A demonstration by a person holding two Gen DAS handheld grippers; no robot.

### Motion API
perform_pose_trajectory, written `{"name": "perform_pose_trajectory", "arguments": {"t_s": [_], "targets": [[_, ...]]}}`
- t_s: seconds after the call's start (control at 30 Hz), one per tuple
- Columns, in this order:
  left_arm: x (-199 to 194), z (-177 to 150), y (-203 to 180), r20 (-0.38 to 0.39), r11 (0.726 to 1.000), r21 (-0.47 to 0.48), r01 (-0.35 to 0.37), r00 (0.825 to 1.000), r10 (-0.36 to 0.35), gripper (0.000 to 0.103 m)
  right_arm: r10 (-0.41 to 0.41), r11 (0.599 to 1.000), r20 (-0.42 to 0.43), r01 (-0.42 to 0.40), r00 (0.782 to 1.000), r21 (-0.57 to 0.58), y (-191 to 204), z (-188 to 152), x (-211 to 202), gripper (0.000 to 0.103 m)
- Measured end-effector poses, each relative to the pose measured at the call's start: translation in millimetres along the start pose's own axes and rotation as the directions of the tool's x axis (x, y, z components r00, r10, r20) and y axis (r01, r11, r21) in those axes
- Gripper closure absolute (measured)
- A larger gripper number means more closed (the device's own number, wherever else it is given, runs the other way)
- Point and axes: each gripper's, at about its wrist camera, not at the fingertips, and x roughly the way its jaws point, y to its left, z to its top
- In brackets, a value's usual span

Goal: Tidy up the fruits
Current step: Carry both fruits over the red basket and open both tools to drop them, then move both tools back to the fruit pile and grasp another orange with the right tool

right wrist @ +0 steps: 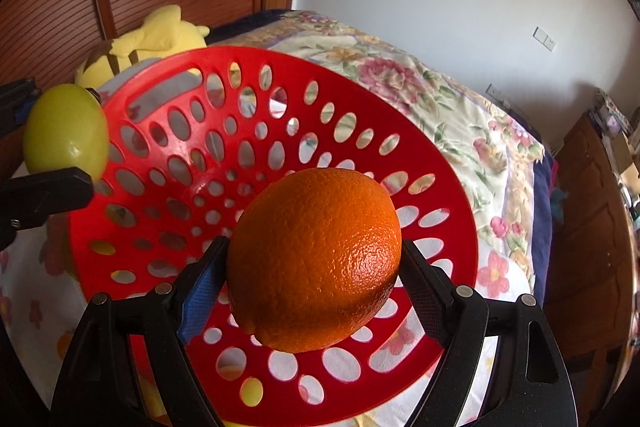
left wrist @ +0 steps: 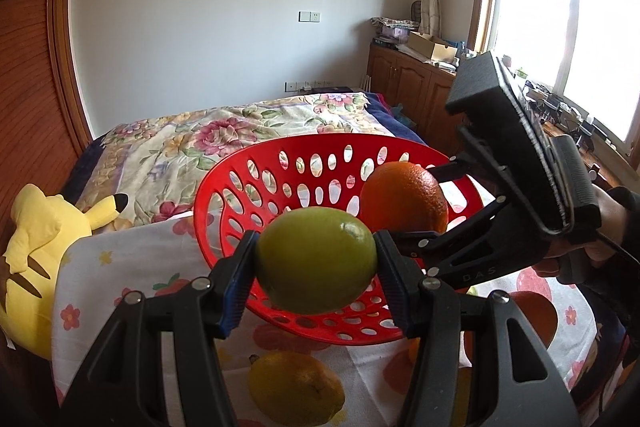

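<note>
Above the red basket (right wrist: 436,163), an orange (right wrist: 316,259) is clamped between the pads of the right tool (right wrist: 314,279), which points down toward the basket's perforated bowl; the fruit hangs clear of the plastic, so it is judged carried rather than set down. At the basket's near rim in the left view, a green lime (left wrist: 316,261) is pinched at its two sides by the left tool (left wrist: 316,267), also off the basket. Each tool is thus closed on one fruit, the right spread wider for the larger orange. Both fruits are held by their flanks, which leaves the underside free to meet the bowl on release. The basket itself is tilted, its far rim raised, and rests on a flower-print cloth (left wrist: 120,259) over the surface. Still outside the basket lie a lemon (left wrist: 296,391) on the cloth below the left tool and another orange (left wrist: 536,315) partly hidden behind that tool's right finger; these appear to be the fruit yet to be gathered. A hand (left wrist: 600,223) grips the right tool's handle. Beyond: a yellow plush toy (left wrist: 36,251), a bed with floral cover (left wrist: 208,135), wooden cabinets (left wrist: 408,87) under a bright window (left wrist: 560,7)
</note>
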Motion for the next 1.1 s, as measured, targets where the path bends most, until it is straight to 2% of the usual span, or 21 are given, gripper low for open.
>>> {"name": "perform_pose_trajectory", "arguments": {"t_s": [0.17, 0.27, 0.43, 0.7, 1.1], "targets": [[1, -2, 3, -0.004, 1.0, -0.006, 0.002, 1.0, -0.002, 0.047, -0.017, 1.0, -0.004, 0.017, 1.0, -0.018, 5, -2, 6, 0.018], [2, -2, 4, -0.006, 1.0, -0.007, 0.0, 1.0, 0.0, 0.047, -0.026, 1.0, 0.079, 0.026, 0.997, 0.003, 2, 2, -9, 0.017], [2, -1, -4, -0.008, 1.0, 0.003, 0.005, 1.0, -0.005, 0.047, -0.027, 0.999, 0.121, 0.022, 0.992, 0.043, -9, 1, -26, 0.017], [18, -6, -19, -0.054, 1.0, 0.02, -0.011, 0.998, 0.013, 0.046, -0.015, 0.991, 0.205, -0.012, 0.979, 0.131, -22, -23, -64, 0.017], [-15, -10, -28, -0.003, 1.0, -0.006, -0.002, 1.0, 0.002, 0.043, -0.013, 0.975, 0.285, -0.051, 0.958, 0.216, -13, -66, -105, 0.017]]}}
